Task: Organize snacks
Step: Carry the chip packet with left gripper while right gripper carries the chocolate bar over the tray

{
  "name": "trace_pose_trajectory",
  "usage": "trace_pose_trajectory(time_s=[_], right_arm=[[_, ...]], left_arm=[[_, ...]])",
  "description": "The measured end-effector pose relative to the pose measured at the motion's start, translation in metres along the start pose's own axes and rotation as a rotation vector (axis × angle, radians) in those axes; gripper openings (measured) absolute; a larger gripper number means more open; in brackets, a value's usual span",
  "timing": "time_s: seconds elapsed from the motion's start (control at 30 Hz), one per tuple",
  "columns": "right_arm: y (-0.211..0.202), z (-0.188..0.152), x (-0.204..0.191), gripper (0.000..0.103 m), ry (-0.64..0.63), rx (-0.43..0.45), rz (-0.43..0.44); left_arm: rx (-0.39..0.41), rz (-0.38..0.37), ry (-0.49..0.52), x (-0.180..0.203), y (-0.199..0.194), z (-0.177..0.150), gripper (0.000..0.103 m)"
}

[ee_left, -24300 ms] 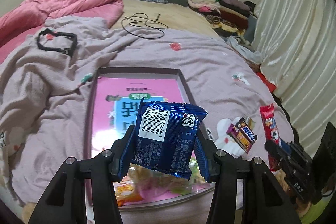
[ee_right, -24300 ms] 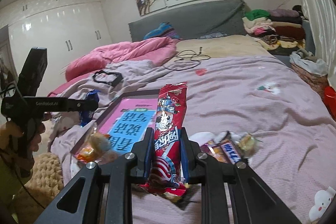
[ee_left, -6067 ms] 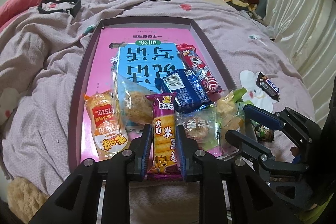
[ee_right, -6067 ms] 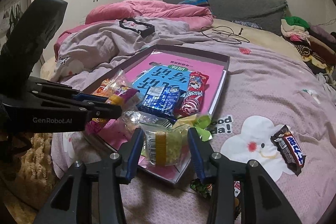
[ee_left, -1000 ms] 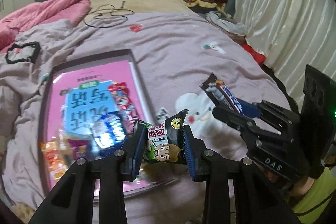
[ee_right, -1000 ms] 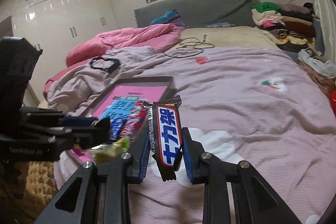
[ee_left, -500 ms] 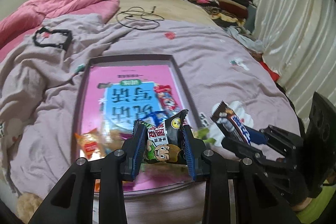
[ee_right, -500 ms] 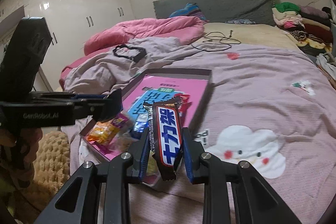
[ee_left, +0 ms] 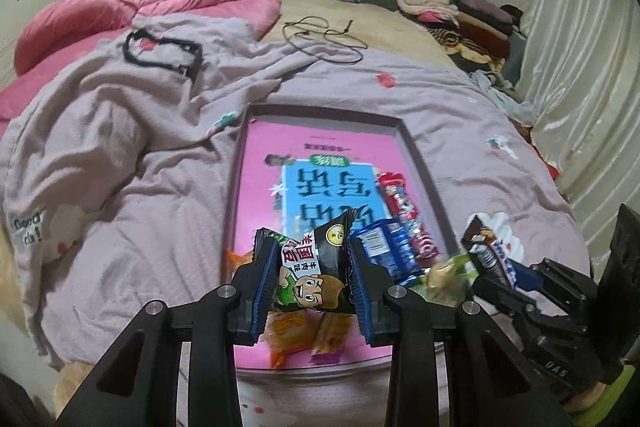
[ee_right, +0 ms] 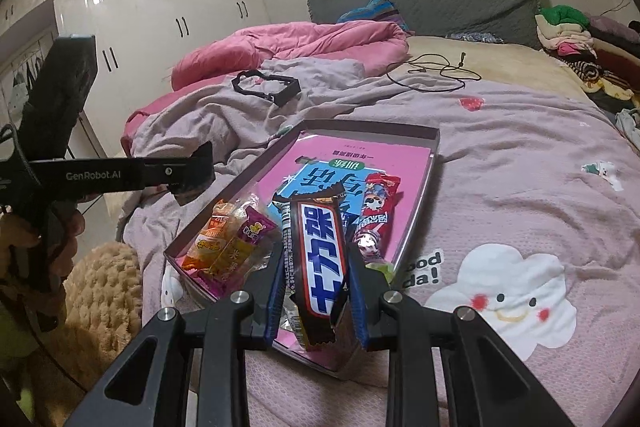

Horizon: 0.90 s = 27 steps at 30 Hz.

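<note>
Evidently light and crinkly, the green snack packet [ee_left: 316,273] pinched mid-body by the left gripper [ee_left: 314,287] and the stiffer chocolate bar [ee_right: 320,259] clamped across its middle by the right gripper [ee_right: 316,291] both hang over the near end of the tray [ee_right: 372,127].

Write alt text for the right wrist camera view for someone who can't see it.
The right gripper clamps a brown chocolate bar with a blue-and-white label above the near end of a shallow purple tray on a lilac bedspread. Wrapped snacks lie on a pink book inside, and the left gripper reaches in from the left.
</note>
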State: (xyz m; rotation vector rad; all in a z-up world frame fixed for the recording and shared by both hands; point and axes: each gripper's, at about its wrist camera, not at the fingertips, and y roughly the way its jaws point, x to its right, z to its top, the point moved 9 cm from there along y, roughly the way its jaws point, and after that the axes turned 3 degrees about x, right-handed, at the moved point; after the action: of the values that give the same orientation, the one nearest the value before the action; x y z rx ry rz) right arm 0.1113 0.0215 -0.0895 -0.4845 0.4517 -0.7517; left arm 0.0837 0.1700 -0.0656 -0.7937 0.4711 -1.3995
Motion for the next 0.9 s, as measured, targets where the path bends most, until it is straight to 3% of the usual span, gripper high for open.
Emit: trace_pose_trajectory(time_s=[0.23, 0.43, 0.9], right_arm=[[0.012, 0.006, -0.009, 0.029, 0.007, -0.015, 0.002], [0.024, 0.005, -0.021, 0.029, -0.02, -0.027, -0.024], [0.042, 0.009, -0.027, 0.029, -0.06, -0.044, -0.052]], left_arm=[[-0.034, 0.031, -0.009, -0.017, 0.012, -0.014, 0.036], [-0.069, 0.012, 0.018, -0.004, 0.026, -0.029, 0.036], [-0.065, 0.027, 0.085, 0.009, 0.034, -0.035, 0.036]])
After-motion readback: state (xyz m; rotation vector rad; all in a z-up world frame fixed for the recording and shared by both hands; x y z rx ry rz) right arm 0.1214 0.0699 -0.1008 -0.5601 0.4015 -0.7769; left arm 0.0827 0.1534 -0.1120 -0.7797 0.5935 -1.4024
